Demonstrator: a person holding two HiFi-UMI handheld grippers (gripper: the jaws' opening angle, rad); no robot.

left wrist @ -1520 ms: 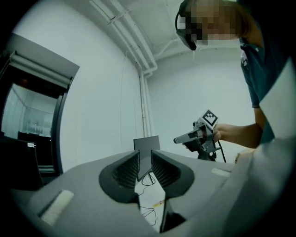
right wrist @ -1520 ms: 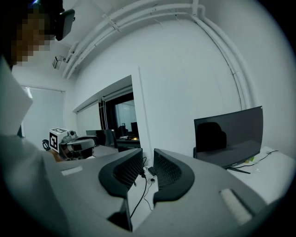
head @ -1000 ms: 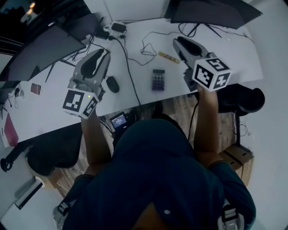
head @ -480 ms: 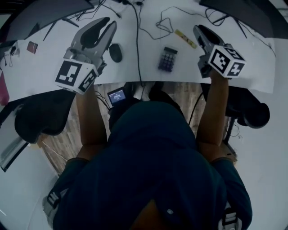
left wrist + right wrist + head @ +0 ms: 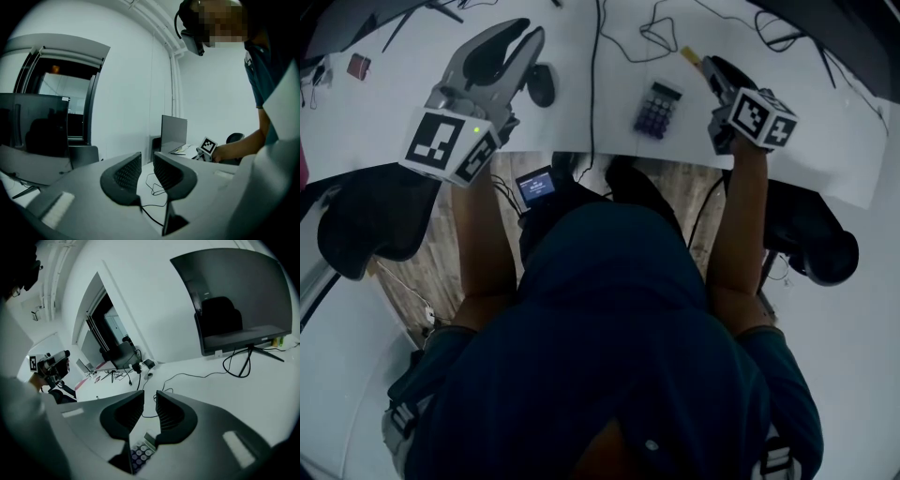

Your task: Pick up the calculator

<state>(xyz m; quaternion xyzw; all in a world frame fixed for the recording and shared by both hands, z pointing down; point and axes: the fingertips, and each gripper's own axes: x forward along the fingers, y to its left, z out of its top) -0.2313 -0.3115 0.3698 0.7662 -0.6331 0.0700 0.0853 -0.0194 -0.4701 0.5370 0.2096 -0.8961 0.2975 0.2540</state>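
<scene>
White worktop (image 5: 581, 141) carries the calculator (image 5: 659, 108), which lies flat near the front edge, between the two tongs and much nearer the right tongs (image 5: 711, 67), off their left side and apart from them. In the right gripper view the right tongs (image 5: 150, 401) stand with only a narrow gap between the jaws and nothing in it. The calculator (image 5: 140, 453) shows low down through the gap near the jaw roots, its rows of round keys facing up, short of the fingertips. Past those tongs a black cable (image 5: 187, 376) trails across the worktop toward a dark monitor (image 5: 234, 301). The left tongs (image 5: 528, 33) hover well to the left of the calculator, with a dark mouse (image 5: 542, 84) just beside their right jaw. In the left gripper view the left tongs (image 5: 147, 164) are likewise only narrowly parted and hold nothing. A thin cable (image 5: 154, 180) lies on the worktop beyond them, and the marker cube (image 5: 206, 146) of the right tongs shows further off.
</scene>
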